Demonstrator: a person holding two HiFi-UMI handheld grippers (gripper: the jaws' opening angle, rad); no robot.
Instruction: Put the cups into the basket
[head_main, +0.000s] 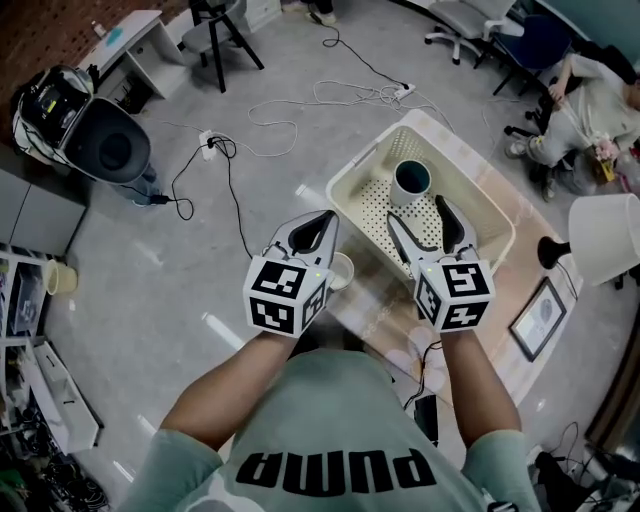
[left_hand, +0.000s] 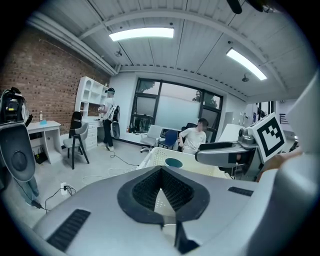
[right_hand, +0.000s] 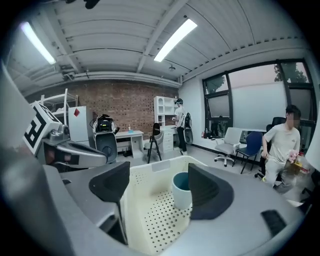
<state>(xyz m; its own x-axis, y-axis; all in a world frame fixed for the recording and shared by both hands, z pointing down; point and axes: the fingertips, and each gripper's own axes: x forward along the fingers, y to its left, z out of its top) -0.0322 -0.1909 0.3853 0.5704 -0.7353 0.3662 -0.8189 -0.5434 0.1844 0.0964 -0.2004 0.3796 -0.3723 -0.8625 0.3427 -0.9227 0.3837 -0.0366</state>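
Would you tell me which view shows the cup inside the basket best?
The right gripper view: the cup stands close, side and teal inside visible, in the basket. The head view shows it from above; the left gripper view only its rim.

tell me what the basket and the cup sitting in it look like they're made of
Basket: looks like moulded plastic, cream and matt. Its floor and walls carry regular rows of small holes, and the rim is smoothly rounded.
Cup: white outside, teal inside, with a smooth, thick rim. Probably glazed ceramic, though plastic can't be ruled out from the look alone.
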